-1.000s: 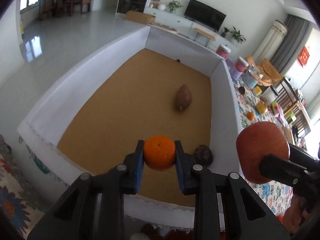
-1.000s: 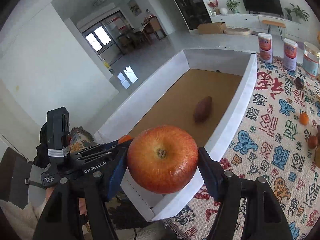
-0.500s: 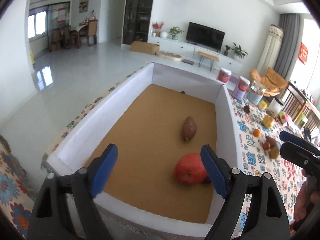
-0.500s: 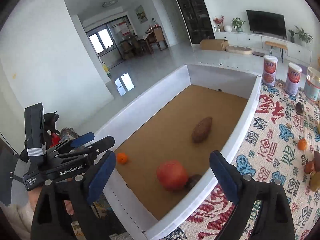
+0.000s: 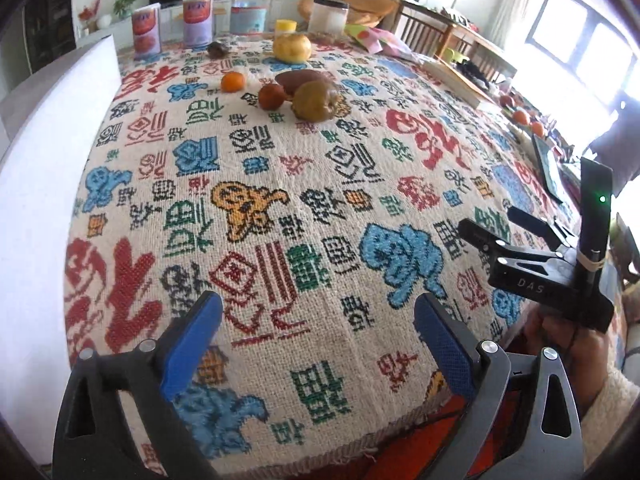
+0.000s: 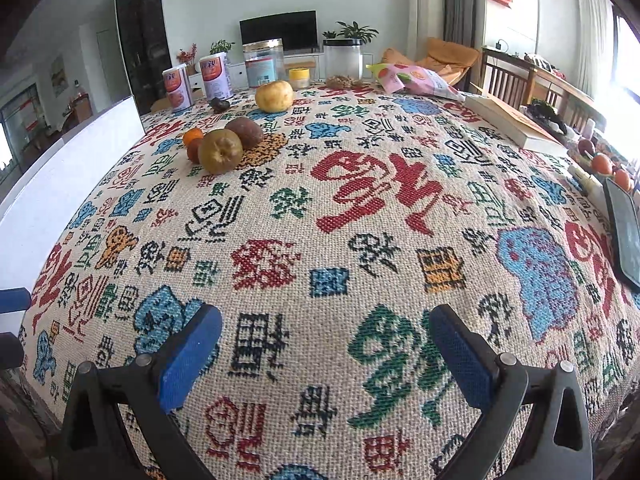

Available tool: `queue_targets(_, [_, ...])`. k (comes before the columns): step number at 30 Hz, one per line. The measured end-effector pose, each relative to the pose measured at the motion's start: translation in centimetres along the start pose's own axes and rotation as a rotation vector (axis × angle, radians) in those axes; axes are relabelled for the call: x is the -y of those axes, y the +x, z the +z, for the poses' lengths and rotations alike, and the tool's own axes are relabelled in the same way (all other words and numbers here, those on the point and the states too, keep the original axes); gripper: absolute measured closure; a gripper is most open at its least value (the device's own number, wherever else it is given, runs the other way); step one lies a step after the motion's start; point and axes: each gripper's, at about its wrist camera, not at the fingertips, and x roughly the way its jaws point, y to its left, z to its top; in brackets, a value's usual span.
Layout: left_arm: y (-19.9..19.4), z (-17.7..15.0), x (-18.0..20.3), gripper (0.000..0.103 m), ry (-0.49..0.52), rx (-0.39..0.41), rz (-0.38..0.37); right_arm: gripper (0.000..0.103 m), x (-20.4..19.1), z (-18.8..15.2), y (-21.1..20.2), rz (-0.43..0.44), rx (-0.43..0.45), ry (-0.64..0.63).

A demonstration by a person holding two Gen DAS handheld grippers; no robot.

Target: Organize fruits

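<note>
Both grippers hang open and empty over the near part of the patterned tablecloth (image 5: 320, 184). My left gripper (image 5: 318, 340) faces the far fruit cluster: a small orange (image 5: 232, 81), a reddish round fruit (image 5: 272, 96), a brown oval fruit (image 5: 300, 79), a brownish-green pear (image 5: 315, 101) and a yellow pear (image 5: 292, 47). My right gripper (image 6: 326, 350) sees the same cluster at upper left: the brownish-green pear (image 6: 220, 151), the brown fruit (image 6: 245, 132), the orange (image 6: 193, 135) and the yellow pear (image 6: 274, 96). The right gripper also shows in the left wrist view (image 5: 504, 224).
The white wall of the box (image 5: 44, 168) runs along the left, also in the right wrist view (image 6: 60, 168). Cans (image 6: 216, 76) and jars (image 6: 344, 58) stand at the far edge. A book (image 6: 516, 120), a snack bag (image 6: 412, 78) and a tablet (image 6: 624, 232) lie to the right.
Both grippers dropped their fruit, the orange and the apple, into the box, opened, and swung right from the box to face the tablecloth and the fruit cluster.
</note>
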Motion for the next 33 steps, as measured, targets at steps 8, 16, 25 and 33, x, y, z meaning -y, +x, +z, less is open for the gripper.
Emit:
queue_targets(8, [6.5,5.3,-3.5,0.005,-0.055,0.052,0.21,0.0,0.8,4.6,2.2,-0.055,-0.048,0.044])
queue_targets(16, [8.2,6.4,-4.5,0.0,-0.097,0.063,0.249,0.0,1.5,6.4,7.5,-0.059,-0.115,0.055])
queue_targets(25, [8.3,6.5,-4.5,0.0,-0.097,0.062,0.25,0.0,1.4,6.4,7.6,-0.083,-0.122,0.053])
queue_targets(33, [8.2,6.5,-4.5,0.001,-0.096,0.062,0.25,0.0,1.4,6.3,7.5,-0.081,-0.122,0.053])
